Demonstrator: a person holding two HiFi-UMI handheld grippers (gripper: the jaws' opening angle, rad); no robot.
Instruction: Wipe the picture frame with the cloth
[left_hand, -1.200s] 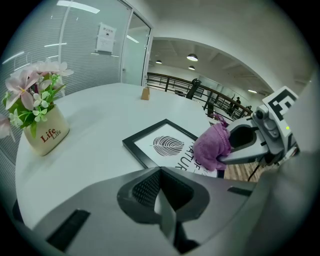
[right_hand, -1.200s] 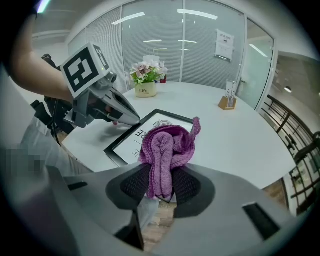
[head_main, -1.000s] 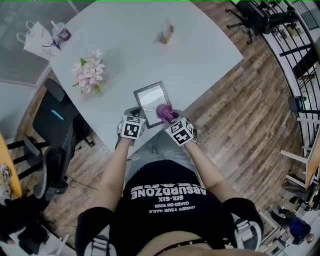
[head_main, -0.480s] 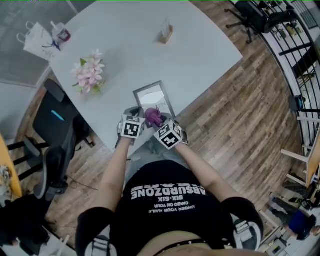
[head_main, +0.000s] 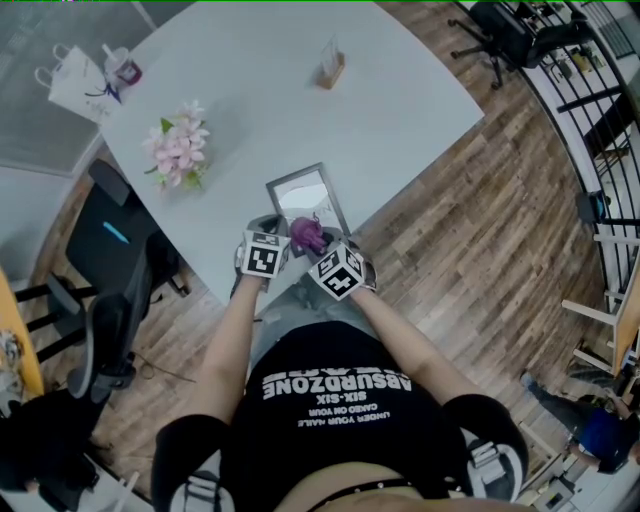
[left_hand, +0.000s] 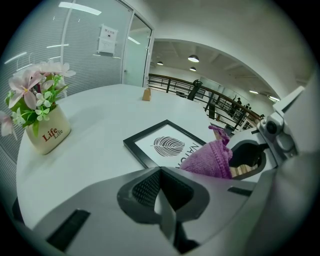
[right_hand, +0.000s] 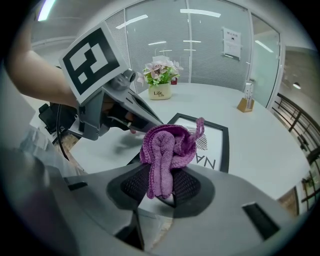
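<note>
A black picture frame (head_main: 306, 198) with a leaf print lies flat near the white table's front edge; it also shows as the frame (left_hand: 160, 145) and the frame (right_hand: 220, 145). My right gripper (right_hand: 161, 192) is shut on a bunched purple cloth (right_hand: 167, 152), which rests over the frame's near edge, seen as the cloth (head_main: 305, 234) and the cloth (left_hand: 210, 159). My left gripper (left_hand: 162, 212) is shut with nothing in it, just left of the frame's near corner, its marker cube (head_main: 264, 254) beside the right one.
A pot of pink flowers (head_main: 178, 145) stands left of the frame, also seen as the pot (left_hand: 46, 131). A small wooden card stand (head_main: 332, 63) sits at the table's far side. A white bag (head_main: 78, 80) is at the far left corner. A black chair (head_main: 120, 250) stands left of me.
My right gripper moved left with the cloth, from the frame's near right part to its near edge, close beside the left gripper. The left gripper stayed put.
</note>
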